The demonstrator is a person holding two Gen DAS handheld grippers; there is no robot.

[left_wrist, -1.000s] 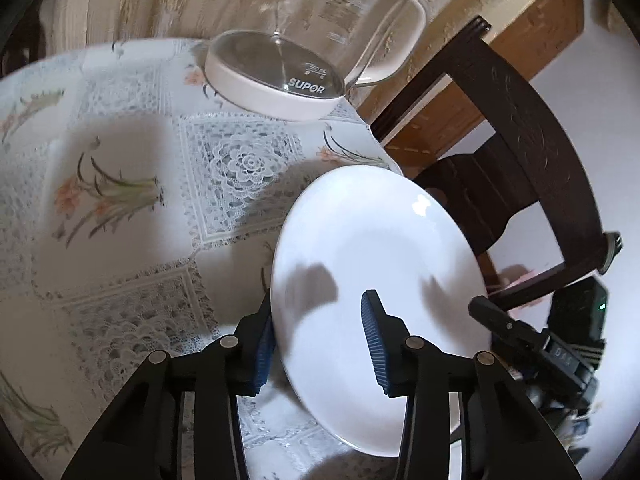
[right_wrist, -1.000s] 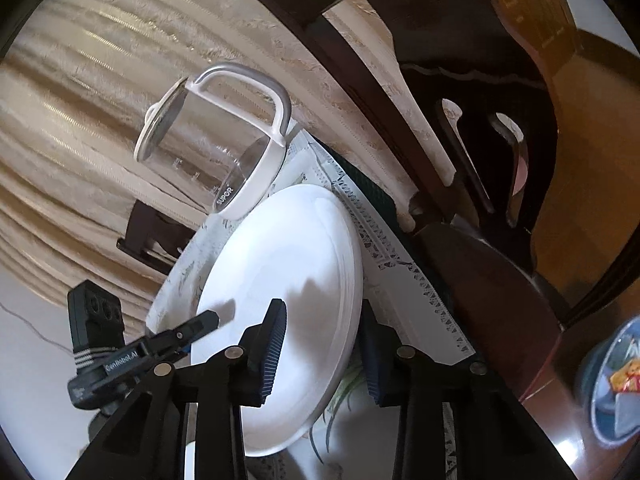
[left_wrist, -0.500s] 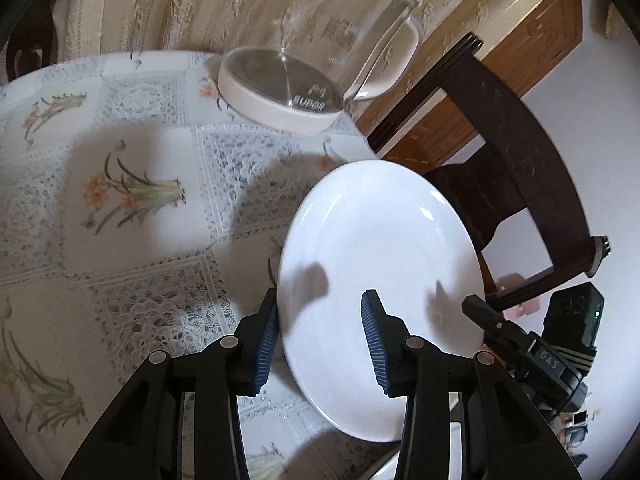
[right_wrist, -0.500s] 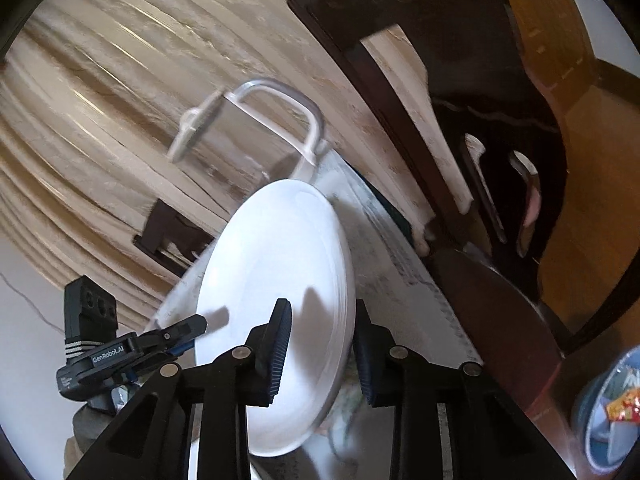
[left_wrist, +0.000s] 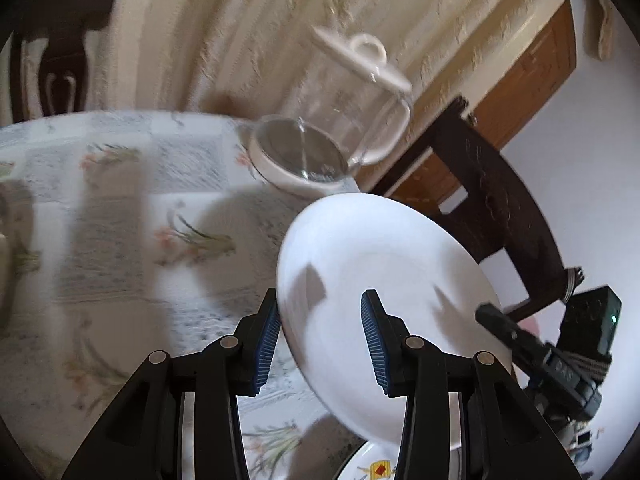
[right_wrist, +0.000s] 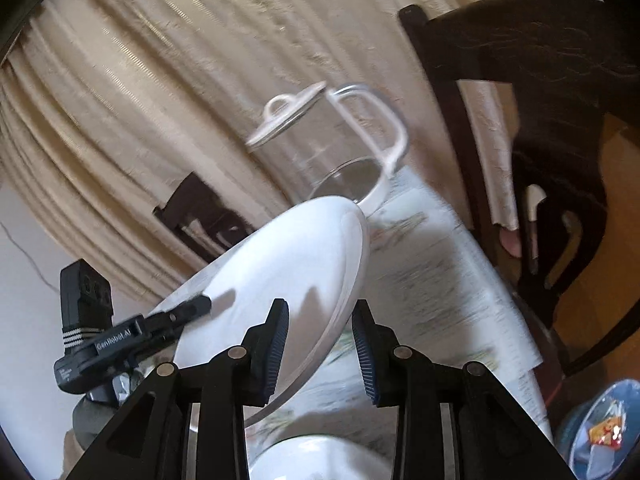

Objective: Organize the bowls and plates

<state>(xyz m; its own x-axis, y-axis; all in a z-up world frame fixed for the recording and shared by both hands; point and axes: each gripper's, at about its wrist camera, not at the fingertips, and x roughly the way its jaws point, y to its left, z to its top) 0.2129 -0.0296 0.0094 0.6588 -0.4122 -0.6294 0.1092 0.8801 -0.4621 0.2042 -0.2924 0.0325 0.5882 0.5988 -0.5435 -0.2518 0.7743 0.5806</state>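
A: Plate status, left wrist view: the round white ceramic plate [left_wrist: 376, 280] is hanging tilted above the floral lace tablecloth [left_wrist: 120, 216], clear of the table surface. The left gripper [left_wrist: 320, 336] is straddling the plate's near-left rim, one blue ribbed pad under it and one over it. A gap is showing beside the upper pad, so the jaws are reading as partly closed; whether they are clamping the rim cannot be confirmed.

B: Change against the prior frames?

A: The plate is sitting higher and tilting more steeply than a second ago, and more of the lidded clear glass kettle [left_wrist: 332, 128] is showing behind it. Judgement: the lift is under way, transfer is next.

B: Right wrist view?

A: The same plate [right_wrist: 280, 272] is appearing nearly edge-on. The right gripper [right_wrist: 316, 340] is bracketing the opposite rim, jaws likewise part-way closed; firm contact cannot be confirmed here either.

B: Clearances?

A: The kettle [right_wrist: 340, 152] is standing just beyond the plate's far edge. The dark carved wooden chair [right_wrist: 560, 140] is backing the table's right edge. A patterned plate's rim [left_wrist: 376, 466] and a white dish [right_wrist: 320, 458] are lying low in the frames below the grippers. Open cloth is lying to the left.
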